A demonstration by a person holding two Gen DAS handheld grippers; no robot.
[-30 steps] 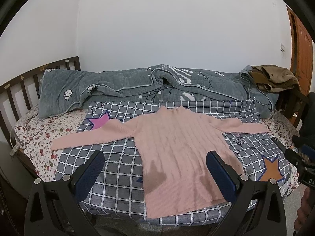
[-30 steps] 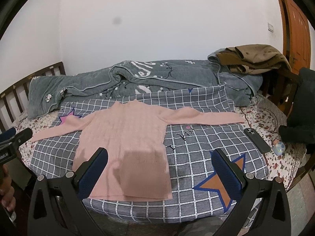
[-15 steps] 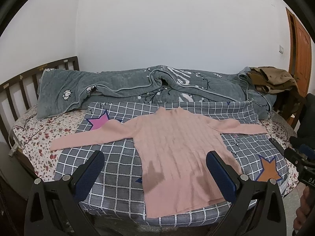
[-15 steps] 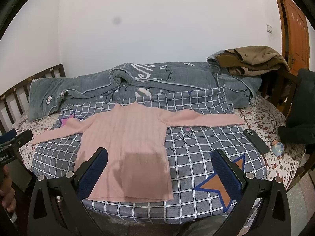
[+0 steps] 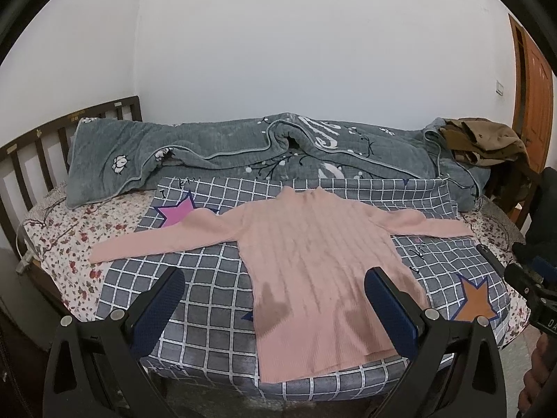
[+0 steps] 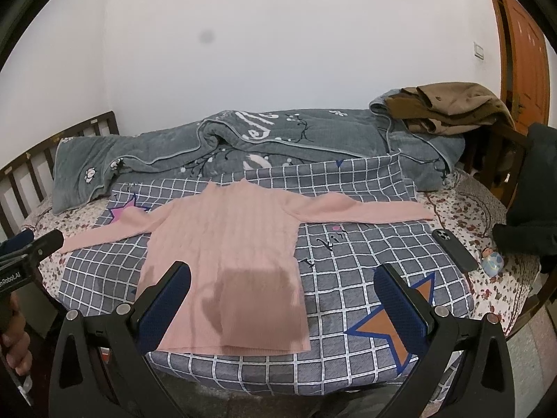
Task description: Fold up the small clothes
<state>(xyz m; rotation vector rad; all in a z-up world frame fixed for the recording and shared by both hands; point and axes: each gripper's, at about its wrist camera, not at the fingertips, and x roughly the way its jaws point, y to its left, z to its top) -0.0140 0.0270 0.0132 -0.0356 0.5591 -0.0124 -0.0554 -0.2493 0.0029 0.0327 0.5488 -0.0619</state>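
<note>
The pink sweater (image 5: 313, 264) lies flat on the checked blanket (image 5: 195, 278), sleeves spread. Both tongs, left (image 5: 275, 310) and right (image 6: 283, 304), hang apart, empty. A shallow pinch could snag the blanket too.

A: Soft, even indoor light across both wrist views, no glare on the white wall (image 5: 313, 52).

B: Gripper shadows fall dark on the pink sweater (image 6: 257, 299), so the light sits behind the cameras.

A: Heavy fisheye bending, black corners, a dark smudge on the right lens (image 6: 208, 37).

B: Focus holds throughout.
</note>
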